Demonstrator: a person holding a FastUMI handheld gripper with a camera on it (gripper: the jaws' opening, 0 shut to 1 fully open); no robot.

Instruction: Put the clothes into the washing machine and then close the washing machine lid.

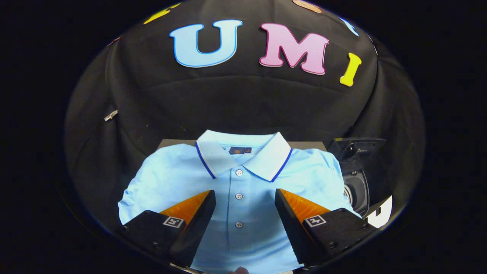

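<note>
The gripper (pixel 245 198) was held with its fingers spread apart above a light-blue cotton polo shirt with a blue-trimmed collar (pixel 243 179), laid flat on a grey tabletop (pixel 167 143). The pickup step appeared to be in hand; lowering and pinching the fabric was judged necessary next. A dark open-lidded washing machine (pixel 355 179) stood just beside the shirt, against black cloth.

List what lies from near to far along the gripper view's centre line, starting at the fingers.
Open gripper fingers straddling the placket → light blue polo shirt lying flat → its collar → table edge → black cloth wall.
</note>
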